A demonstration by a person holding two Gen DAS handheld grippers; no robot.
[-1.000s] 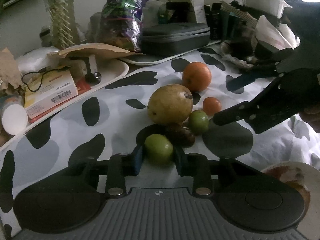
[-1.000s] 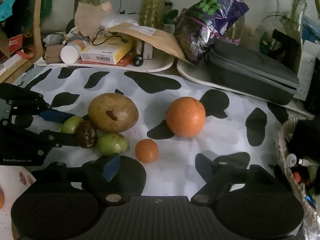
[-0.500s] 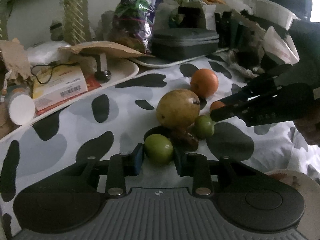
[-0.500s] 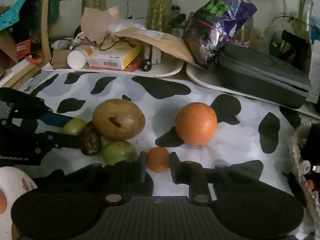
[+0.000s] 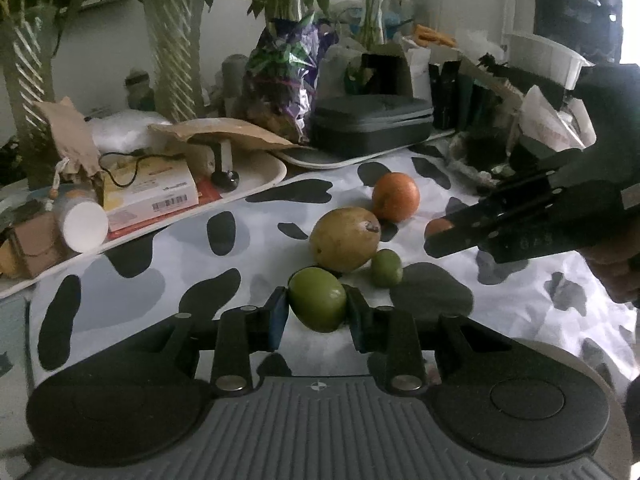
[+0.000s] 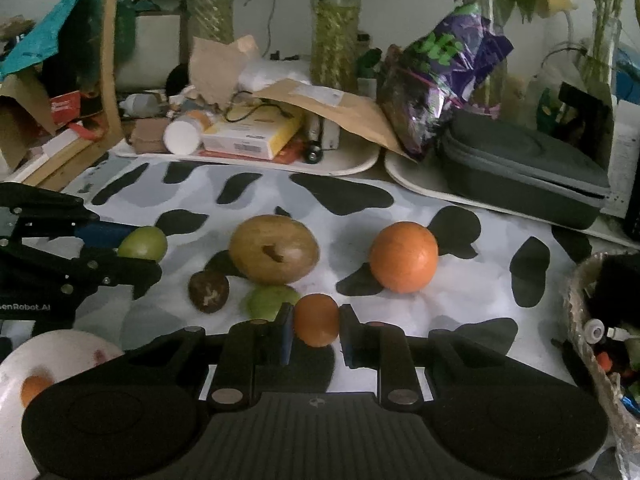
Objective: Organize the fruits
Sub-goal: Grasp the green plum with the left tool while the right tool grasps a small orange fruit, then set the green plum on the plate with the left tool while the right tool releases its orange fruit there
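In the left wrist view the small orange fruit (image 5: 437,226) shows only as a sliver behind the right gripper (image 5: 434,236), and the dark brown fruit beside the big yellow-brown fruit (image 5: 345,239) is wholly hidden. In the right wrist view the white plate (image 6: 60,350), near and left of that big fruit (image 6: 274,249), is cut by the frame edge and partly covered by the gripper body; the orange blur on it cannot be identified. The woven basket (image 6: 580,320) at the right is cropped, its contents too small to name.
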